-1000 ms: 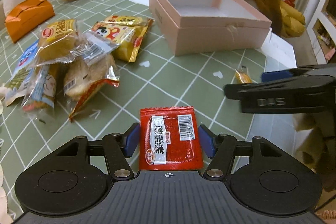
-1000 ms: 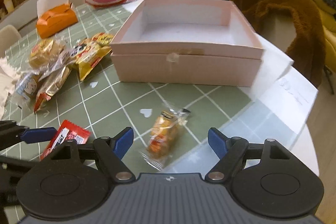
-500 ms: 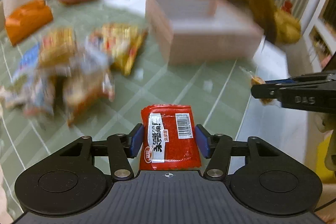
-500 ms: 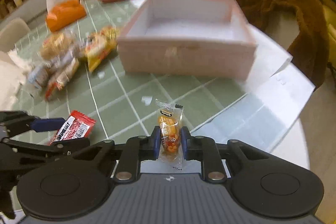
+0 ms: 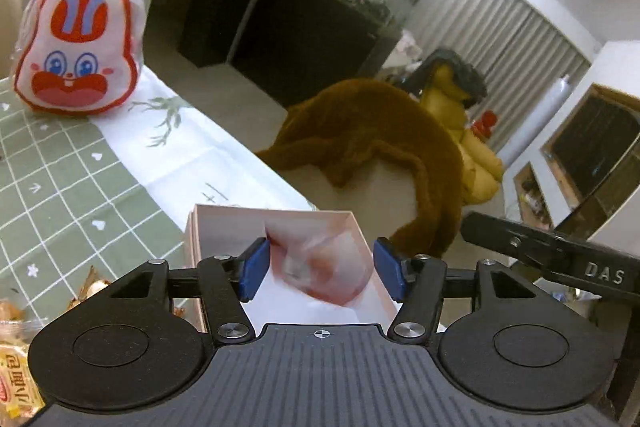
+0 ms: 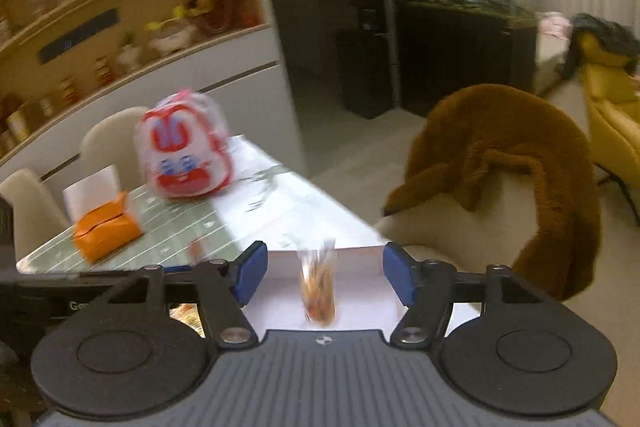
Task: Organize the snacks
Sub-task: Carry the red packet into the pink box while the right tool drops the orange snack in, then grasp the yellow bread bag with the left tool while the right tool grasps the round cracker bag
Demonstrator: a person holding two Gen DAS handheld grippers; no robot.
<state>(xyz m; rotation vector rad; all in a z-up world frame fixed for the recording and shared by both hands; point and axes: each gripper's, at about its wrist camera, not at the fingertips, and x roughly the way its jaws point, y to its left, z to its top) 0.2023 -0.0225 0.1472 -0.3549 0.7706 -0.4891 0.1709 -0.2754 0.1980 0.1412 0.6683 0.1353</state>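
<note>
Both tongs hang over the pink box [image 5: 280, 223] with jaws opening. The left gripper [image 5: 319, 269] lets a blurred red packet [image 5: 320, 267] fall; the right gripper [image 6: 325, 277] lets an orange candy [image 6: 318, 291] fall. More snacks [image 5: 16, 359] wait at the table's [image 5: 72, 187] near-left edge.

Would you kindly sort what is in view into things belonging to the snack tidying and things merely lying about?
Part of the job:
- pink box
- red packet
- orange sweet
- bread snack

Lying about:
- rabbit bag
- orange tissue pack
- brown coat
</note>
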